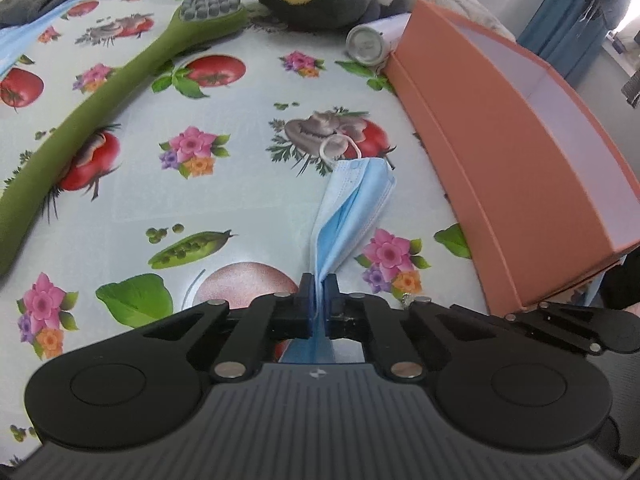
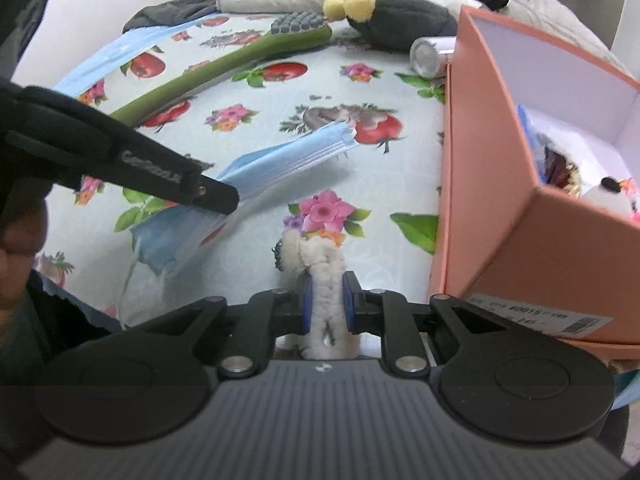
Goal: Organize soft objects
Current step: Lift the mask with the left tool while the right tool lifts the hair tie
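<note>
A light blue face mask (image 1: 352,200) lies folded lengthwise on the flowered tablecloth, its white ear loop (image 1: 336,146) at the far end. My left gripper (image 1: 319,280) is shut on the mask's near end. From the right wrist view the left gripper (image 2: 229,202) pinches the mask (image 2: 288,156), which lifts off the cloth. My right gripper (image 2: 326,280) is shut on a white fluffy soft thing (image 2: 320,256) that sticks out past the pads. An orange box (image 2: 480,140) stands open just to the right, with several soft items (image 2: 560,168) inside.
A long green plush toothbrush (image 1: 100,92) lies diagonally at the left. A dark plush with yellow pompoms (image 1: 320,0) and a white canister (image 1: 366,44) sit at the back, beside the orange box (image 1: 500,152). Grey cushions and clothes line the far edge. A hand (image 2: 16,248) shows at the left.
</note>
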Demonstrator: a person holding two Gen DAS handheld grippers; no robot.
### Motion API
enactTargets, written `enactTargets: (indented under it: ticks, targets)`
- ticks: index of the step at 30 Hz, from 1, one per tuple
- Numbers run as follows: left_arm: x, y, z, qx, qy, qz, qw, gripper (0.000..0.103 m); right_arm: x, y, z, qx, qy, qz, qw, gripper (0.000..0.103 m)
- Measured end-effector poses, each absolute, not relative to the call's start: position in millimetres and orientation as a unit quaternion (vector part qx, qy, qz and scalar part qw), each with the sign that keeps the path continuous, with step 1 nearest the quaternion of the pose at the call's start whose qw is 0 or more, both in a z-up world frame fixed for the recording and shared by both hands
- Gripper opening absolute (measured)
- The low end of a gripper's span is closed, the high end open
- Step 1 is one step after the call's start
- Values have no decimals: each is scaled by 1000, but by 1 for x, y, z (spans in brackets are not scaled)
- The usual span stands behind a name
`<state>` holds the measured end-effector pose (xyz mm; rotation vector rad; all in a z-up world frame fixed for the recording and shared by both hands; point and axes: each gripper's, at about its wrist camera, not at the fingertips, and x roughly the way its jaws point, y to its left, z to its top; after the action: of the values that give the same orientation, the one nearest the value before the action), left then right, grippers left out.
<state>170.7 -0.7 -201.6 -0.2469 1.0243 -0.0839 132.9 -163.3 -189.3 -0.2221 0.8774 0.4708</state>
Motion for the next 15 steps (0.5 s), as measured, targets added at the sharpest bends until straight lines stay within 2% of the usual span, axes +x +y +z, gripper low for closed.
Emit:
enactTargets:
  ticks: [15]
  targets:
    - [137,10,-141,-137,434,-25,890,6,121,-170,-132,-56,379,224,896,19]
